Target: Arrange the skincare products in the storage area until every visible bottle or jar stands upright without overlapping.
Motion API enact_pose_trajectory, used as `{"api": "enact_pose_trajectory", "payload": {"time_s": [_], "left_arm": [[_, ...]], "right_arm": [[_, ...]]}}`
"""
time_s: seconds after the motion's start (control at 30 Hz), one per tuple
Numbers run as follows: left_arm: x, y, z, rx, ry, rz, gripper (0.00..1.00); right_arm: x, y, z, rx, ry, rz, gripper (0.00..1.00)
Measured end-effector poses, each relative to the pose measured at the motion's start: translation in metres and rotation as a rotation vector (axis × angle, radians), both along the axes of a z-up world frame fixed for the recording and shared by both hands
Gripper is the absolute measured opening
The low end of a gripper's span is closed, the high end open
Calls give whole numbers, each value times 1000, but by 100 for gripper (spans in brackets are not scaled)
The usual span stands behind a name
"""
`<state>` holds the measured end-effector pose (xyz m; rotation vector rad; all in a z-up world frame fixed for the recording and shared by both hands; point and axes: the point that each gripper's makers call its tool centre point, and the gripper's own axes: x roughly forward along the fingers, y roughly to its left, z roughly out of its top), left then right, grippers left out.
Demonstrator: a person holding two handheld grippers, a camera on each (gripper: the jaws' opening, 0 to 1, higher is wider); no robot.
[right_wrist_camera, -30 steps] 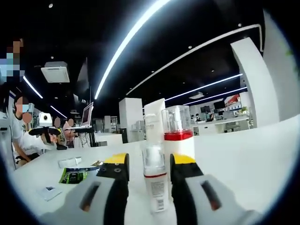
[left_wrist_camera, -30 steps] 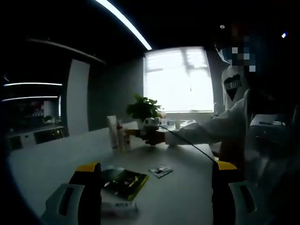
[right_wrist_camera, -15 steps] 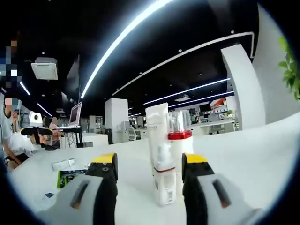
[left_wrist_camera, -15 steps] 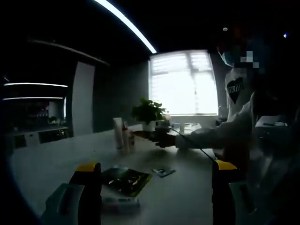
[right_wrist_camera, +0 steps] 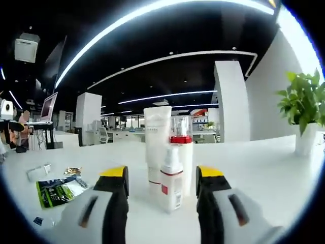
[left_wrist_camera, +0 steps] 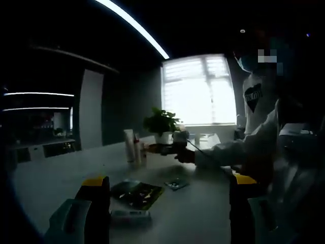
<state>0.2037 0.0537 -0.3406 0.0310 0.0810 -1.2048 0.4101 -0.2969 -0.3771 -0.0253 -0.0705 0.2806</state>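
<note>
With both grippers' jaws spread and empty, the small pump bottle (right_wrist_camera: 171, 182) looks light and tippy; grasp its body low.

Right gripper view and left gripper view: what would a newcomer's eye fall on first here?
In the right gripper view, three upright skincare containers stand close together on the white table just beyond the open right tongs: a white tube, a red-collared bottle and a small pump bottle. A potted plant stands at right. In the left gripper view, a green packet lies between the open left tongs.
</note>
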Motion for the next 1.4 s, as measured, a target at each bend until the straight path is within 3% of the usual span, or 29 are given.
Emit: {"api": "enact_pose_trajectory", "payload": {"time_s": [0.23, 0.33, 0.57, 0.73, 0.97, 1.4], "left_arm": [[0, 6, 0, -5, 0, 21, 100], [1, 7, -2, 2, -2, 30, 100], [-1, 11, -3, -9, -7, 24, 100], [0, 16, -3, -13, -13, 30, 100], [3, 21, -5, -8, -13, 34, 100], [2, 30, -4, -20, -13, 41, 100]], "right_arm": [[-2, -11, -3, -23, 33, -149, 50], [-2, -11, -4, -3, 35, -185, 50], [2, -1, -9, -31, 66, -253, 39], [1, -2, -8, -52, 71, -315, 38], [3, -5, -18, -36, 96, -367, 36], [23, -12, -17, -53, 105, -454, 31]]}}
